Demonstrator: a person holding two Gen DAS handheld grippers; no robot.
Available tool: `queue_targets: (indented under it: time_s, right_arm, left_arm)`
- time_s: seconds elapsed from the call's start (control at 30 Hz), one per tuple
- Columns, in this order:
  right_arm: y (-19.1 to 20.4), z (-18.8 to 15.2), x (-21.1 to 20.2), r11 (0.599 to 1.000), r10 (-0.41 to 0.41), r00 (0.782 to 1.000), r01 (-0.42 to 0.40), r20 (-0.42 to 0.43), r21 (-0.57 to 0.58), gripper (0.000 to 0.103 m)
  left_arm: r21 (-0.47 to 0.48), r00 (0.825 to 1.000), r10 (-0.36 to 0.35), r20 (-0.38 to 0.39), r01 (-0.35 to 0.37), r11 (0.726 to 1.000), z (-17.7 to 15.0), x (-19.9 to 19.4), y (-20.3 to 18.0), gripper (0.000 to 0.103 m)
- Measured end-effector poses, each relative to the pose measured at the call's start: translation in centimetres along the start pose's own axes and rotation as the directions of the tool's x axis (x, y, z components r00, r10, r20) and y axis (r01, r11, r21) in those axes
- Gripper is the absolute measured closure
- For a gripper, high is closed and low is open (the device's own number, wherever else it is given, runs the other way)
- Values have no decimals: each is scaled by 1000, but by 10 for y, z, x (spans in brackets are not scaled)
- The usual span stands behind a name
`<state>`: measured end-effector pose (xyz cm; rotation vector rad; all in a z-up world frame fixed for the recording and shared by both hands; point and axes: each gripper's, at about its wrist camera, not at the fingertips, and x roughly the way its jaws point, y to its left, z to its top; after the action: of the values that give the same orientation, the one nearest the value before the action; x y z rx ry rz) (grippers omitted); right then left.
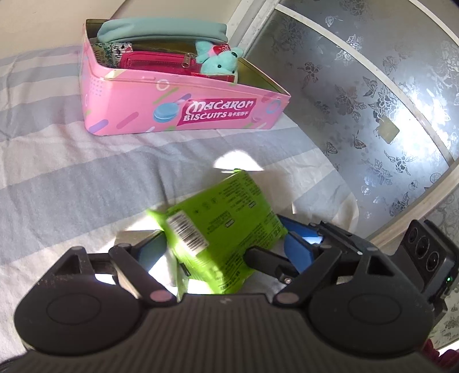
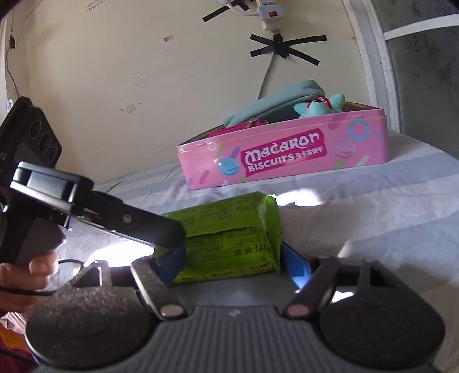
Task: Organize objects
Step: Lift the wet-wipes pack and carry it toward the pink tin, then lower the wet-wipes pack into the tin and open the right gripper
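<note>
A green packet (image 1: 226,226) with a barcode sits between the blue pads of my left gripper (image 1: 223,244), which is shut on it just above the striped sheet. In the right wrist view the same green packet (image 2: 229,238) lies between the blue pads of my right gripper (image 2: 235,261), which is also shut on it; the left gripper's finger (image 2: 137,221) reaches in from the left. An open pink macaron biscuit tin (image 1: 183,114) stands beyond, holding a teal pouch (image 1: 160,28), a red zip purse (image 1: 155,61) and a teal plush toy (image 1: 221,61). The tin also shows in the right wrist view (image 2: 287,155).
The striped grey and white bed sheet (image 1: 57,160) spreads left of the tin. A frosted floral window (image 1: 373,100) with a white frame runs along the right. A beige wall (image 2: 129,71) with a taped cable and power strip (image 2: 269,14) stands behind the tin.
</note>
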<state>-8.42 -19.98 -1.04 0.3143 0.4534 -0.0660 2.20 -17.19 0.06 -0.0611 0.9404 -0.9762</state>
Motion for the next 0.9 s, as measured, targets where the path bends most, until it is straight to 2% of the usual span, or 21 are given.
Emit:
queue_targets:
  time_s: [0.1,0.2,0.3,0.4,0.57,0.77,0.9]
  right_arm:
    - [5,0,2,1000,15,1000,-15,3,10,46]
    - [10,9,3,1000,13,999,-14,29,12,57]
    - [13,31,2,1000,16,995,-16,97,3,58]
    - [16,63,14,1000,25,989,-26,144,5,58]
    - [1,124,41,1000,8,983,-4,184,-24,57]
    - [-39,190,104,996,-11,998,17,62,-82,57]
    - [-69,226,157,996,-22,996,14,-91,-83,57]
  left_arm:
    - [6,1000,13,-3,-13,1000,10,0,0,15]
    - [18,999,22,46,-23,1000,27,-13,-3,15]
    - [53,993,10,119,-16,998,52,-31,-10,15]
    - [86,984,27,174,-43,995,82,-37,-17,15]
    - [106,975,66,212,-89,990,138,-18,-15,15]
    - [12,976,96,195,-100,995,200,29,23,15]
    - [-63,982,115,151,-107,992,235,65,50,15]
